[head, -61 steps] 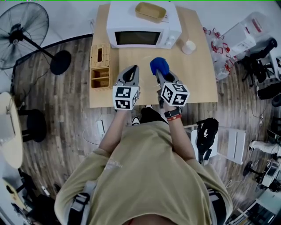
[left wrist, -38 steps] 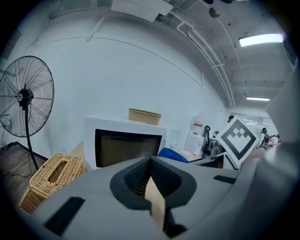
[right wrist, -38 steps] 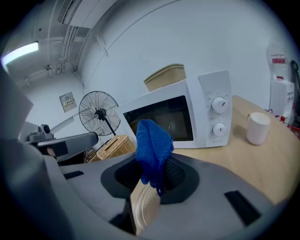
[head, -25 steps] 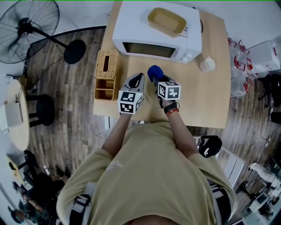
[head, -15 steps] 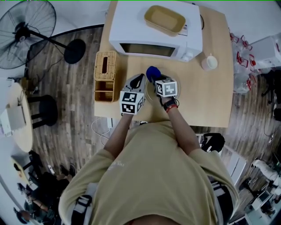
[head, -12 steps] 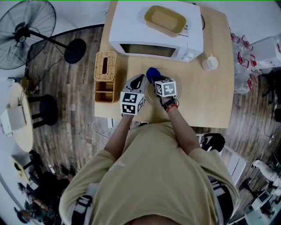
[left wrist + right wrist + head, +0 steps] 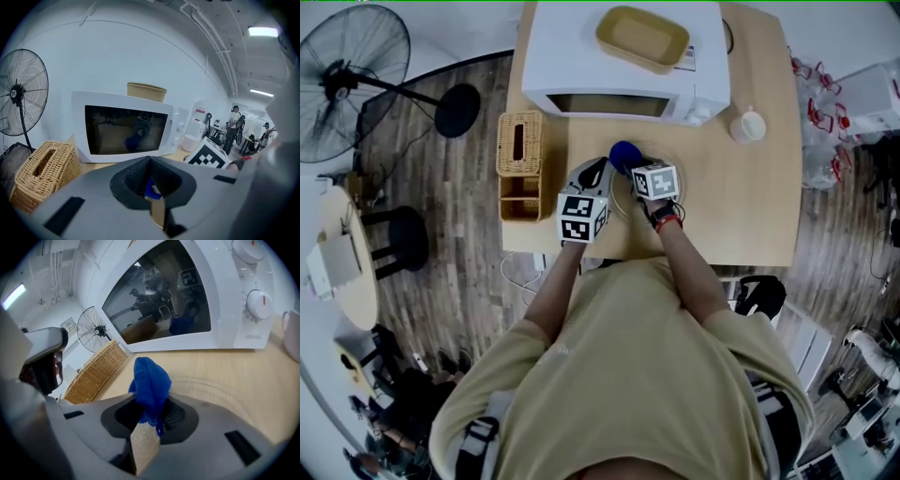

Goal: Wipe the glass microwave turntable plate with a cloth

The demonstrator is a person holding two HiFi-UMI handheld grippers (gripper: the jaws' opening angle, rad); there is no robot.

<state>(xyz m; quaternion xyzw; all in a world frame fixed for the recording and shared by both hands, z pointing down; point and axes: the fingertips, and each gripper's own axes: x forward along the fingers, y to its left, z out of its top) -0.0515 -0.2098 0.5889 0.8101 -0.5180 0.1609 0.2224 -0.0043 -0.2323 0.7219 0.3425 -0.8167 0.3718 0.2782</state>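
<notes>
The glass turntable plate [image 7: 213, 389] lies flat on the wooden table [image 7: 722, 206] in front of the microwave; its clear rim shows in the right gripper view. My right gripper [image 7: 630, 166] [image 7: 149, 420] is shut on a bunched blue cloth [image 7: 623, 153] [image 7: 151, 383], which hangs just above the plate's near edge. My left gripper [image 7: 591, 172] [image 7: 151, 187] sits close beside it on the left, its jaws shut with nothing between them; the blue cloth shows through the slit.
A white microwave [image 7: 623, 56] with its door closed stands at the back, with a yellow tray [image 7: 642, 37] on top. A wicker basket [image 7: 517, 164] sits at the table's left edge, and a white cup [image 7: 749, 125] to the right of the microwave. A fan [image 7: 347, 80] stands on the floor at left.
Both grippers have moved closer to the microwave, the right one carrying the cloth over the plate. In the last half second they have hardly shifted.
</notes>
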